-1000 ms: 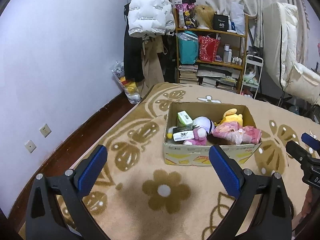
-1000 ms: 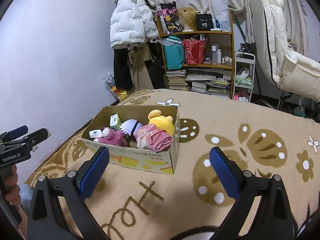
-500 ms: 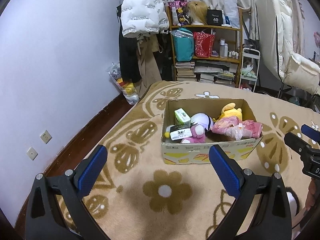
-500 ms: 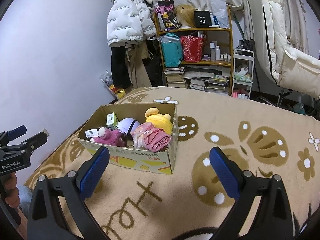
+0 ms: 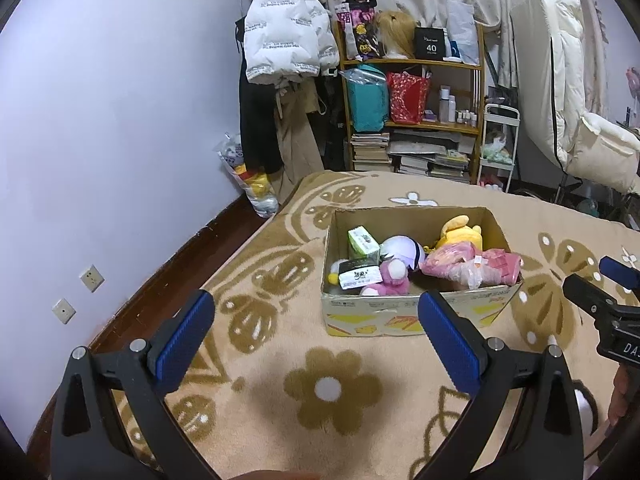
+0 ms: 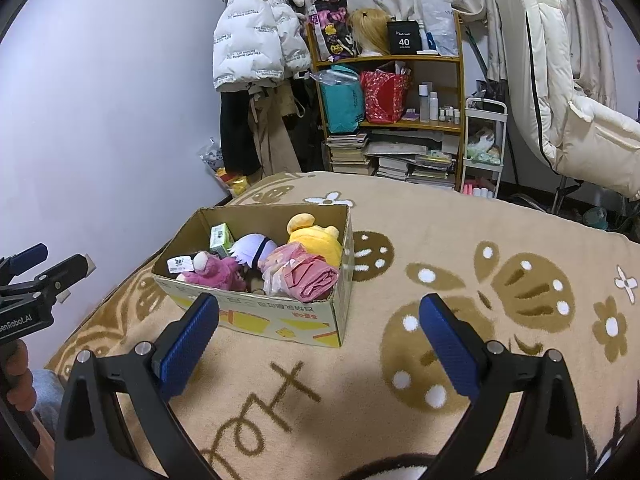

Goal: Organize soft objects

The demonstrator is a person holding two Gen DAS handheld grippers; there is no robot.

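Note:
A cardboard box stands on the beige carpet, and also shows in the right wrist view. It holds soft things: a yellow plush, a white and purple plush, a pink plush, bagged pink cloth and a green pack. My left gripper is open and empty, above the carpet in front of the box. My right gripper is open and empty, in front of the box and a little to its right.
A beige carpet with brown flower patterns covers the floor. A wooden shelf with bags and books stands at the back, with hanging coats to its left. A white reclining chair is at the right. A white cart stands beside the shelf.
Both grippers have drawn back and risen slightly, so the box sits a little farther and lower in view. Both stay open and empty.

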